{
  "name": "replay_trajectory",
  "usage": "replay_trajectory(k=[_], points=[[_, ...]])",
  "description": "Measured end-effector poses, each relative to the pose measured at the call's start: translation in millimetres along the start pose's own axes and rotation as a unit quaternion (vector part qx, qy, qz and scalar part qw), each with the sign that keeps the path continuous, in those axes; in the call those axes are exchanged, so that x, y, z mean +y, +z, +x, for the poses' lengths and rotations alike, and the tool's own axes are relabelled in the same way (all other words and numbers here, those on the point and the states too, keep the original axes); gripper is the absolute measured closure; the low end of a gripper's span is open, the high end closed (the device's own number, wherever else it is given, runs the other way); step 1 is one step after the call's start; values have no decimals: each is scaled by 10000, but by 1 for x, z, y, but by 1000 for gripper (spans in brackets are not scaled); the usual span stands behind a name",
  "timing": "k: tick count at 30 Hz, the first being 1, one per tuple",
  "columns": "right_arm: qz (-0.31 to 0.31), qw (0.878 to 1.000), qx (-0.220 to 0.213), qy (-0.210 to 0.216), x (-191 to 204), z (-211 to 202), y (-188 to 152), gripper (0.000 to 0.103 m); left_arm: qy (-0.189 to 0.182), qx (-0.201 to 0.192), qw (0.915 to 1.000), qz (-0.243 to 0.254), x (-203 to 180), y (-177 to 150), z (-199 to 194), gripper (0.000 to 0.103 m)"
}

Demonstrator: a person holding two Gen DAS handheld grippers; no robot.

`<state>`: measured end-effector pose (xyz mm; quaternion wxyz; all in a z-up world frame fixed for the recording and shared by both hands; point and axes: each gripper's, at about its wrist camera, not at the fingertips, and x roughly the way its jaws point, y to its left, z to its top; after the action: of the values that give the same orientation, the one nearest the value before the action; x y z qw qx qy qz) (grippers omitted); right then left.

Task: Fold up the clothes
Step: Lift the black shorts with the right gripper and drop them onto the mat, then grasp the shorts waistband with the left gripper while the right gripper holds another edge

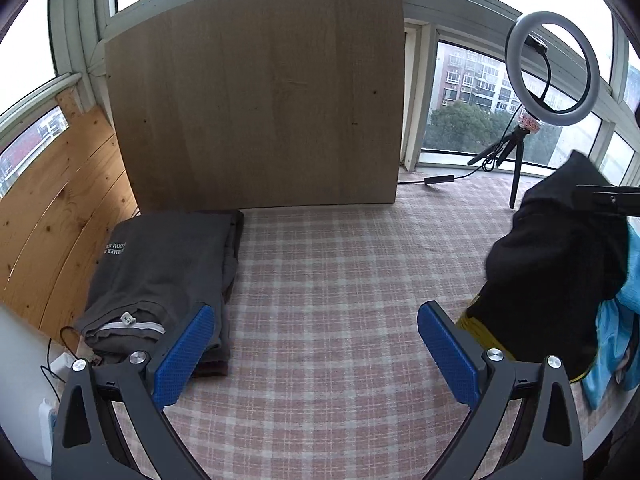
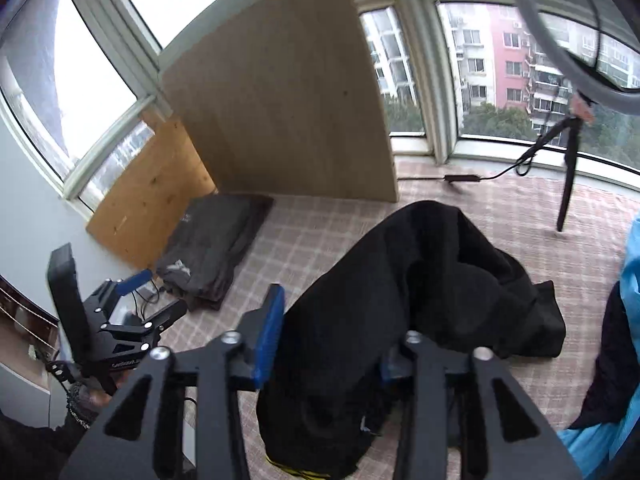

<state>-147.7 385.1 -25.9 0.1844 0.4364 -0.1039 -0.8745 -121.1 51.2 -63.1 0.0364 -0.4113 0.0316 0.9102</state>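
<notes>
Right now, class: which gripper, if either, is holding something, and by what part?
The right gripper holds the black garment by a bunched fold, lifted off the table. The left gripper is open, holding nothing.

Daylit glazed balcony, pink checked cloth [image 1: 328, 280], leaning wooden board [image 1: 256, 96], ring light [image 1: 552, 60] by windows [image 1: 472, 92]

Both grippers up, one empty.
My left gripper [image 1: 316, 344] gapes wide; my right gripper [image 2: 332, 332] clamps cloth.

1. Pink-and-white checked cloth [image 1: 320, 280] over the table.
2. Dark grey folded garment [image 1: 160, 272], white lettering.
3. Black garment [image 2: 420, 300], yellow trim.
4. Bright blue fabric [image 1: 616, 340].
5. Blue-padded black left tongs [image 1: 316, 344].
</notes>
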Motion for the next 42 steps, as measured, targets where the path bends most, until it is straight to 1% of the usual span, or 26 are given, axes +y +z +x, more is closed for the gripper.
replay_trajectory(k=[2, 5, 7, 8, 10, 12, 15, 18, 20, 22, 26, 28, 31, 33, 35, 36, 37, 38, 39, 40, 41, 42], points=[[-52, 9997, 220, -103, 4, 17, -2, 52, 12, 68, 10000, -46, 7, -4, 0, 1], [-131, 9981, 551, -257, 10, 44, -5, 51, 22, 167, 9998, 59, 9, -17, 4, 1], [-183, 9962, 771, -359, 14, 61, -7, 47, -106, 352, 9991, 187, 4, -28, 13, 1], [-209, 9951, 880, -410, 15, 70, -7, 47, -161, 462, 9984, 266, 0, -34, 18, 1], [-242, 9917, 1116, -583, 16, 88, -12, 47, -145, 639, 9969, 445, -9, -47, 29, 1], [-251, 9878, 1322, -783, 8, 106, -21, 47, -52, 839, 9952, 509, -13, -59, 43, 1], [-495, 9873, 1409, -550, 18, 132, -22, 47, -85, 1063, 9938, 319, -7, -71, 62, 1], [-1192, 9815, 1448, -398, 52, 164, -8, 47, -187, 1198, 9925, 150, -1, -78, 72, 1], [-1798, 9706, 1553, -389, 78, 188, 1, 47, -276, 1227, 9920, 84, 2, -82, 74, 1], [-2425, 9547, 1676, -400, 104, 213, 9, 47, -315, 1211, 9921, 35, 1, -84, 75, 1], [-3463, 9126, 2161, -215, 143, 259, 10, 47, -327, 1156, 9928, 11, -2, -88, 81, 1], [-3799, 8950, 2336, -71, 158, 278, 6, 47, -342, 1184, 9924, -4, -5, -89, 86, 1], [-4184, 8714, 2561, -64, 174, 305, -4, 47, -309, 1251, 9917, -5, -8, -89, 94, 2], [-4293, 8634, 2651, 8, 180, 317, -9, 47, -331, 1281, 9912, -29, -7, -91, 96, 2], [-4306, 8610, 2704, 47, 183, 327, -12, 47, -412, 1293, 9907, -84, -6, -93, 96, 2], [-4242, 8639, 2714, 69, 182, 330, -10, 49, -460, 1311, 9903, -93, -6, -94, 97, 2], [-4147, 8683, 2721, 109, 180, 333, -8, 58, -481, 1335, 9899, -75, -7, -95, 99, 3], [-4019, 8737, 2738, 158, 177, 335, -5, 66, -466, 1361, 9896, -36, -9, -95, 101, 3], [-3865, 8797, 2763, 213, 172, 336, -1, 77, -439, 1388, 9893, 9, -10, -95, 103, 3], [-3710, 8862, 2766, 242, 166, 337, 3, 83, -420, 1418, 9890, 51, -12, -96, 106, 4], [-3564, 8926, 2748, 251, 160, 336, 8, 86, -425, 1455, 9884, 77, -13, -96, 109, 7], [-3452, 8986, 2697, 251, 155, 334, 12, 92, -461, 1504, 9875, 73, -12, -96, 111, 11]])
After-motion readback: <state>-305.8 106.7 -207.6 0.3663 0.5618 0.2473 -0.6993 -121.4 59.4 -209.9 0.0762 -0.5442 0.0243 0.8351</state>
